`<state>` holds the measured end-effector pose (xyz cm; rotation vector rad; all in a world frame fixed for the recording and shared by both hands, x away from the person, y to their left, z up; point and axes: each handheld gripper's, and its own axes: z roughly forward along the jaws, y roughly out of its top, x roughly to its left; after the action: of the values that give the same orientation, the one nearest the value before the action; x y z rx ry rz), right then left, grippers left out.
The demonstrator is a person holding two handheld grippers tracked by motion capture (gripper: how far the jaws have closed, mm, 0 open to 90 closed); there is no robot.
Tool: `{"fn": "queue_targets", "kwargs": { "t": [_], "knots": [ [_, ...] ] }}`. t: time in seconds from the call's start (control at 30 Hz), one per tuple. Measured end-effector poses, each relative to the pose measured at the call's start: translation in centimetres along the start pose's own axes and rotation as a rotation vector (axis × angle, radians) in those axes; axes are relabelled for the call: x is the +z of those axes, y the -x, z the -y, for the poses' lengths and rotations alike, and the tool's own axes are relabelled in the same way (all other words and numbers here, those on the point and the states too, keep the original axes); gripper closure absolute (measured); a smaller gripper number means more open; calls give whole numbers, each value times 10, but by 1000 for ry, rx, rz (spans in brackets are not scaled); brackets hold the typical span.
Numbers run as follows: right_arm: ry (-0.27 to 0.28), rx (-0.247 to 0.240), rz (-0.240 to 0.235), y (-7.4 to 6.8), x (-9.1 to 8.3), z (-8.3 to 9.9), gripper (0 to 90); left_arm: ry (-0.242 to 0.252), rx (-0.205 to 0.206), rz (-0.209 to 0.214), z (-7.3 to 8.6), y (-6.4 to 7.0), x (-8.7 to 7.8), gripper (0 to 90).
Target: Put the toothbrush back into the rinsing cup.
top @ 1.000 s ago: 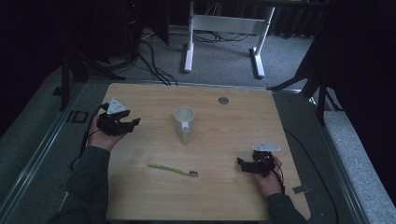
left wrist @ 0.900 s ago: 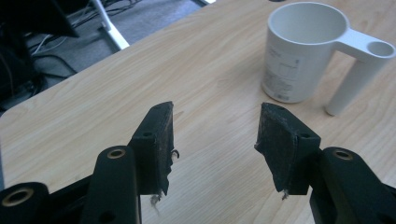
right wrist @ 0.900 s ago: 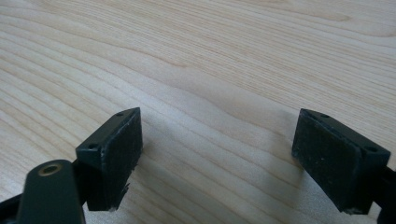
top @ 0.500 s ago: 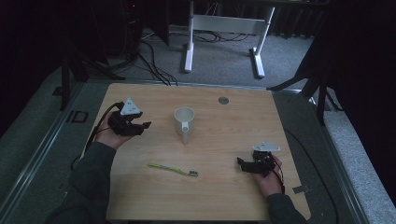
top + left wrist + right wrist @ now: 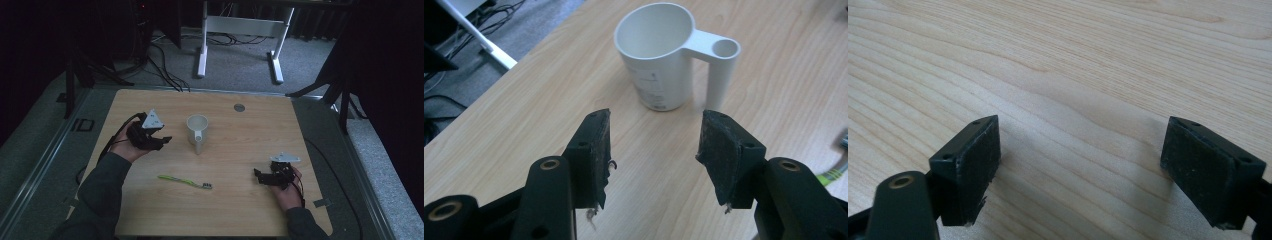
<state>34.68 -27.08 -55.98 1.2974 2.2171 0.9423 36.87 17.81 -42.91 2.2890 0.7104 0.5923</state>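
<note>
Two hand-held tongs over a wooden desk [image 5: 250,210], the left tongs [image 5: 162,140] aimed at a white cup [image 5: 197,131].

From above, the cup stands upright near the desk's middle, just beside the left tongs; a green toothbrush [image 5: 184,181] lies nearer the person, between both hands, and the right tongs [image 5: 258,175] rest well apart at the right. The left gripper view adds detail: jaws apart, empty, short of the cup [image 5: 659,55], whose tubular handle points right; a green sliver at the right edge is probably the toothbrush. The right gripper view shows jaws wide apart over bare wood grain.
</note>
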Motion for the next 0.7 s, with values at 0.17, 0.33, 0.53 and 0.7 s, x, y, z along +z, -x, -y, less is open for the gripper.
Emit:
{"fn": "queue_targets", "kwargs": {
  "t": [0.17, 0.33, 0.53, 0.7],
  "knots": [
    [0, 0, 0, 0, 0, 0, 159, -17, 33, 19, -3, 6, 4, 470],
    [0, 2, 0, 0, 0, 0, 159, -34, 58, 40, -5, 12, 8, 470],
    [0, 2, 0, 0, 0, 0, 159, -62, 86, 59, -6, 17, 12, 470],
    [0, 2, 0, 0, 0, 0, 159, -67, 95, 73, -7, 21, 15, 470]
  ]
}}
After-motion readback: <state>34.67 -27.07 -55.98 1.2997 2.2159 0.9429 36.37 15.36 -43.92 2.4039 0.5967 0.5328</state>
